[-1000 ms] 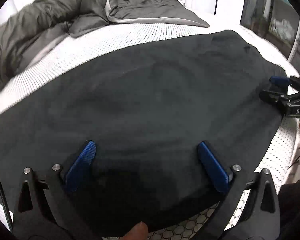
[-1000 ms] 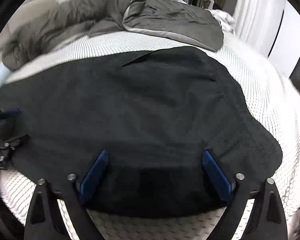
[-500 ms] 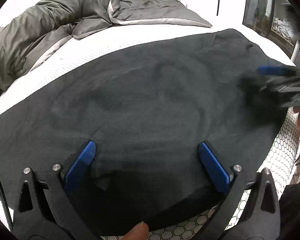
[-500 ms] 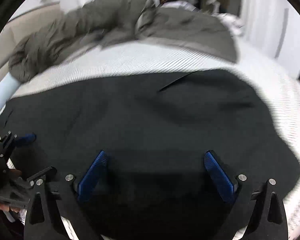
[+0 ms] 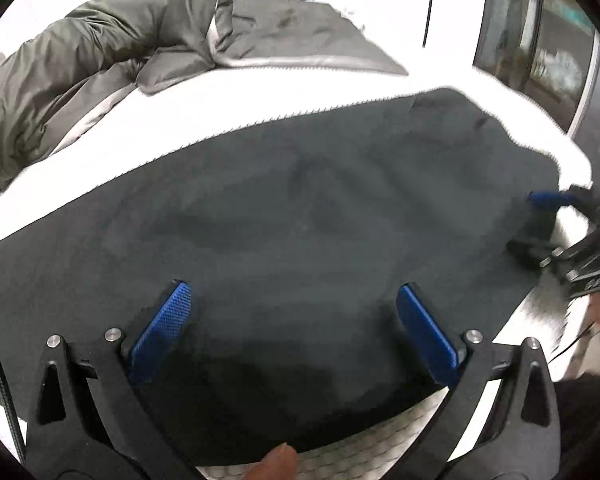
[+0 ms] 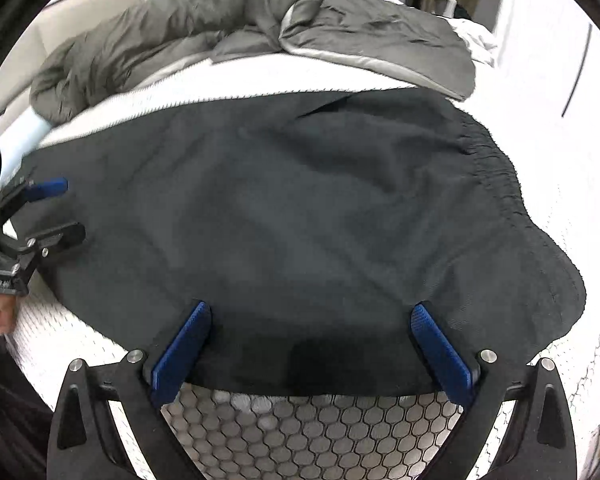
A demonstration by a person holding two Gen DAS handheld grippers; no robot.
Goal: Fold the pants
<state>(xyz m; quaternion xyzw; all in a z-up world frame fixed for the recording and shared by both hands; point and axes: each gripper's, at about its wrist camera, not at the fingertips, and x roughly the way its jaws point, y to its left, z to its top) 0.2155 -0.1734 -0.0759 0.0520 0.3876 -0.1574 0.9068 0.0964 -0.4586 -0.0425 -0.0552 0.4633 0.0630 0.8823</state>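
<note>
Black pants lie spread flat across a white mattress, with the elastic waistband at the right in the right wrist view. My left gripper is open, its blue pads over the near edge of the cloth. My right gripper is open too, over the near hem of the pants. Each gripper shows in the other's view: the right one at the pants' right edge, the left one at their left edge.
A grey-green duvet is bunched at the back of the bed, also in the right wrist view. The mattress's near edge has a honeycomb mesh side. A dark window or door stands at the far right.
Both grippers have shifted slightly over the pants while staying open. The right gripper swung in over the cloth and came back toward the right edge. The pants lie as before.
</note>
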